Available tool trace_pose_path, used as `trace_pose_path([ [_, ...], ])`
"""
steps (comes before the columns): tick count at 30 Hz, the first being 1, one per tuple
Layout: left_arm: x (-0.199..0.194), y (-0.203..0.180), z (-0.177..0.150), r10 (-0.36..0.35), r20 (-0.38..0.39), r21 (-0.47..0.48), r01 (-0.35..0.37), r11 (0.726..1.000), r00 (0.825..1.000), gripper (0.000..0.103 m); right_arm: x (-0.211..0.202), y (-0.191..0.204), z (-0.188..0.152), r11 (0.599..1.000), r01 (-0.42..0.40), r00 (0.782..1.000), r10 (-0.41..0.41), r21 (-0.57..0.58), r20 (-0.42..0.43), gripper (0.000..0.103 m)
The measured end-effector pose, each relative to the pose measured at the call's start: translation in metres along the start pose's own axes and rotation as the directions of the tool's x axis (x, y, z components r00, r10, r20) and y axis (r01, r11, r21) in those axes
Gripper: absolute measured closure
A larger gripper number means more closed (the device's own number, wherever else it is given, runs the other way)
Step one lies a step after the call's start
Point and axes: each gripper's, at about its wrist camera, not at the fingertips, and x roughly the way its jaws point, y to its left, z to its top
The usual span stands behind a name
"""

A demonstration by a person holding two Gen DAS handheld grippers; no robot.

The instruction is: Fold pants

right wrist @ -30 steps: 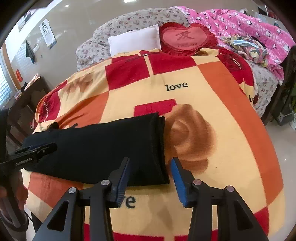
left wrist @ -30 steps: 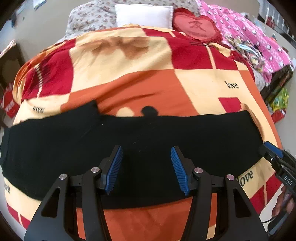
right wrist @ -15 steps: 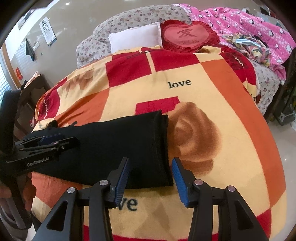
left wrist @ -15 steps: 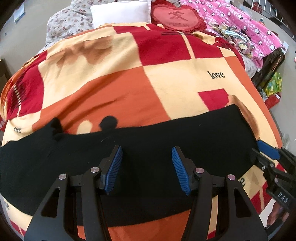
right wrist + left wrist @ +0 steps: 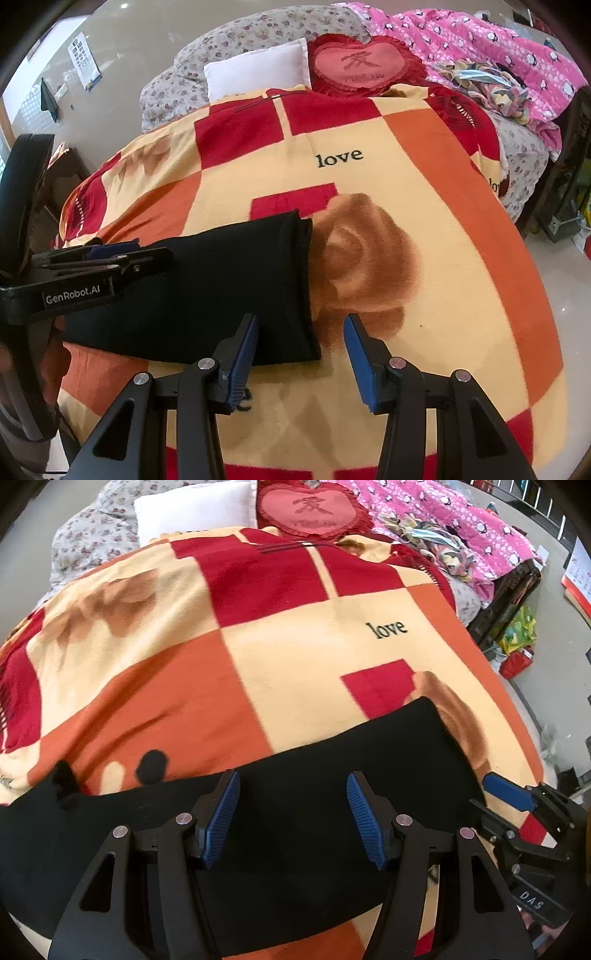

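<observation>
Both the left hand-held gripper (image 5: 291, 814) and right hand-held gripper (image 5: 301, 354) hover released over the black pants (image 5: 221, 288) near the bed's (image 5: 461, 258) front edge; pinch both hem corners together before lifting

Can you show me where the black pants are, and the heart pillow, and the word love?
black pants (image 5: 221, 280): right wrist view, middle of the cloth.
heart pillow (image 5: 364, 64): right wrist view, pink centre.
word love (image 5: 388, 628): left wrist view, middle letters.
</observation>
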Motion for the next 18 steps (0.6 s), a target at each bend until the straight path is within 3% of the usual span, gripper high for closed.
trace_pose_path([
  [6,0.007,-0.016,0.007,-0.022,-0.011,0.089,0.023,0.996,1.0,0.043,-0.001,-0.005,-0.003,1.0,-0.015,1.0,0.016,0.012,-0.003,0.056],
  [12,0.015,-0.014,0.022,-0.079,-0.04,0.073,0.081,0.994,0.996,0.043,-0.004,-0.007,-0.006,0.999,-0.032,0.999,0.032,0.007,-0.003,0.056],
  [18,0.028,-0.019,0.042,-0.121,-0.075,0.117,0.129,0.985,0.99,0.043,-0.003,-0.014,-0.016,0.993,-0.112,0.994,0.112,0.021,-0.013,0.055],
])
